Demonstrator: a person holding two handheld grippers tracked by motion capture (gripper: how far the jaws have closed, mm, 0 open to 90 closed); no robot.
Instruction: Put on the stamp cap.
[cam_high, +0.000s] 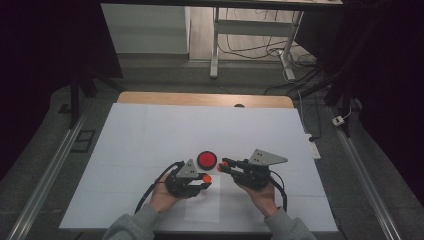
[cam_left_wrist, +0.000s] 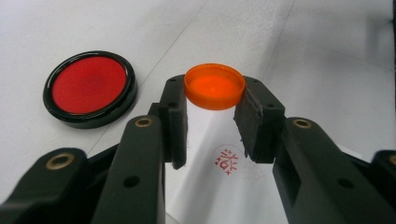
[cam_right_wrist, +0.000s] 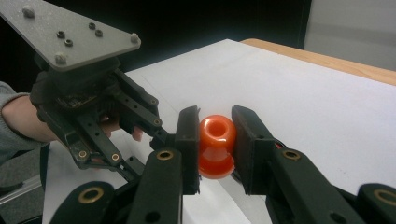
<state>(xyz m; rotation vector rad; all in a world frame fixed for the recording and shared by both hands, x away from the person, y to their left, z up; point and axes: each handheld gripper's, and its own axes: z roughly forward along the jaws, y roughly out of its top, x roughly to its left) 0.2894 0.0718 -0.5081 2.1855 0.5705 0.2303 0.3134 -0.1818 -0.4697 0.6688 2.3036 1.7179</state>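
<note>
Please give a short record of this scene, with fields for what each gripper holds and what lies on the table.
left gripper: shut on orange cap
right gripper: shut on orange stamp body
ink pad: round, black rim, red inside, open, on white table cover
stamped mark: red, on paper under the left gripper

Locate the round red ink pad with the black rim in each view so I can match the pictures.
High view: the red ink pad lies on the white sheet, at centre, just beyond the two grippers.
Left gripper view: the pad sits at upper left, left of the orange cap.
Right gripper view: not in it.
Shared landmark: the white sheet.
</note>
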